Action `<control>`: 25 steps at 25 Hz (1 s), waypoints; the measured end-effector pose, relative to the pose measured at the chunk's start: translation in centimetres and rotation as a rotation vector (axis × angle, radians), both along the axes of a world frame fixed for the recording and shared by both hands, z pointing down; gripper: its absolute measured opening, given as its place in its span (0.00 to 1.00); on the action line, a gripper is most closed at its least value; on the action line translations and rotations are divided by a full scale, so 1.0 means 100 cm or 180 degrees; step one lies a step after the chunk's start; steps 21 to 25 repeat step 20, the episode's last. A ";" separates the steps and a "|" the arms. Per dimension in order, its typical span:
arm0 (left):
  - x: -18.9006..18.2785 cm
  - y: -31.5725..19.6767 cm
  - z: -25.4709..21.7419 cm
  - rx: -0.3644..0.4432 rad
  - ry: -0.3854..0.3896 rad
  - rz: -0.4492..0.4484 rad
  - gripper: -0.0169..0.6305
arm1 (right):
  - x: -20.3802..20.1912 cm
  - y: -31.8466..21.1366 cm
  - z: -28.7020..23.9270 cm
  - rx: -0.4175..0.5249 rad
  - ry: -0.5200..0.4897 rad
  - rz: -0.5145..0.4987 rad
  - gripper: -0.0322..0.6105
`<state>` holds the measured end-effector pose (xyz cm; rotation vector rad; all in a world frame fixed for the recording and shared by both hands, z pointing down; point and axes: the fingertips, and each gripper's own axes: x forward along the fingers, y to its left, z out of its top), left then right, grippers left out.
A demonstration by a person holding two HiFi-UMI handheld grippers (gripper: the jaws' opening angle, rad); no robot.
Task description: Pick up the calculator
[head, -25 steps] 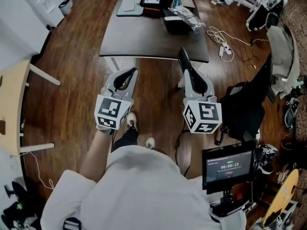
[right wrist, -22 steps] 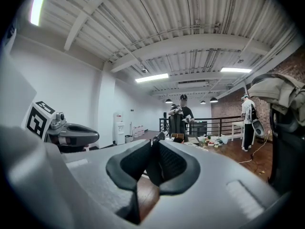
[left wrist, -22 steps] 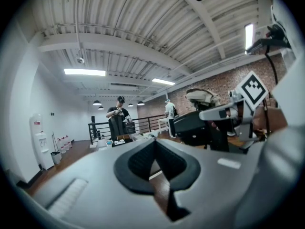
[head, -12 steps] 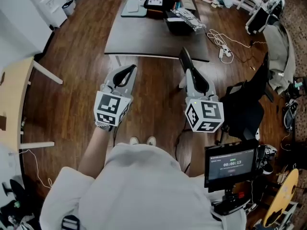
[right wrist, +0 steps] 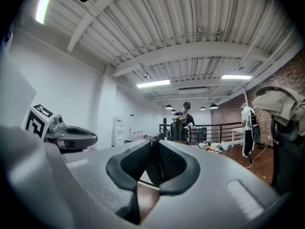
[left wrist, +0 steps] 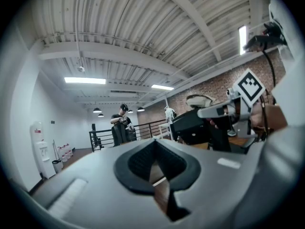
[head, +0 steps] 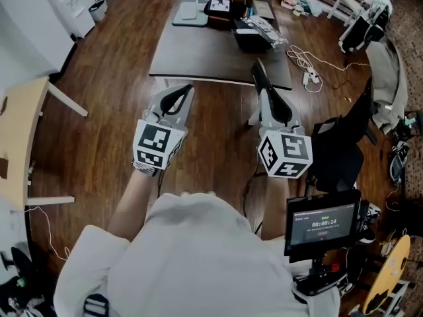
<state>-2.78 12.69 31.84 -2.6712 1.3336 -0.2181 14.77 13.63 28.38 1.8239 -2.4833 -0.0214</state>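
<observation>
At the far end of the dark table (head: 198, 51) lies a small white device with a dark screen (head: 218, 6), possibly the calculator; it is too small to be sure. Both grippers are held level over the wooden floor, short of the table's near edge. My left gripper (head: 190, 86) is shut with nothing in it; in the left gripper view its tips (left wrist: 153, 141) meet. My right gripper (head: 256, 63) also looks shut and empty, its pads (right wrist: 164, 162) touching at the tip, which reaches just over the table's near edge.
A grey pad (head: 187, 13) and a black box with a silvery pack (head: 254, 32) sit on the table. Cables and a power strip (head: 307, 71) lie on the floor to the right. A black chair (head: 340, 144) and a monitor stand (head: 320, 224) are at right, a wooden table (head: 16, 137) at left.
The person has stepped forward toward the table; the feet have gone from view. Both grippers have moved a little up and forward. Their jaws look the same.
</observation>
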 end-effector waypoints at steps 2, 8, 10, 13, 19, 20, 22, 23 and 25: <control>-0.001 -0.002 -0.001 0.0014 -0.0003 0.0018 0.04 | -0.002 -0.002 -0.002 0.0012 0.0008 0.0000 0.13; -0.001 -0.003 -0.001 0.0028 -0.0012 0.0061 0.04 | -0.006 -0.005 -0.004 0.0013 0.0013 -0.0009 0.13; -0.003 -0.003 0.000 0.0023 -0.0014 0.0062 0.04 | -0.008 -0.004 -0.005 0.0023 0.0021 -0.0014 0.13; -0.005 -0.002 0.000 0.0024 -0.0026 0.0063 0.04 | -0.010 -0.003 -0.007 0.0046 0.0029 -0.0017 0.13; -0.005 0.000 -0.007 0.0067 -0.0021 0.0069 0.04 | -0.011 -0.001 -0.012 0.0084 0.0036 -0.0021 0.13; -0.005 0.000 -0.007 0.0075 -0.0022 0.0067 0.04 | -0.012 0.000 -0.013 0.0091 0.0040 -0.0022 0.13; -0.005 0.000 -0.007 0.0075 -0.0022 0.0067 0.04 | -0.012 0.000 -0.013 0.0091 0.0040 -0.0022 0.13; -0.005 0.000 -0.007 0.0075 -0.0022 0.0067 0.04 | -0.012 0.000 -0.013 0.0091 0.0040 -0.0022 0.13; -0.005 0.000 -0.007 0.0075 -0.0022 0.0067 0.04 | -0.012 0.000 -0.013 0.0091 0.0040 -0.0022 0.13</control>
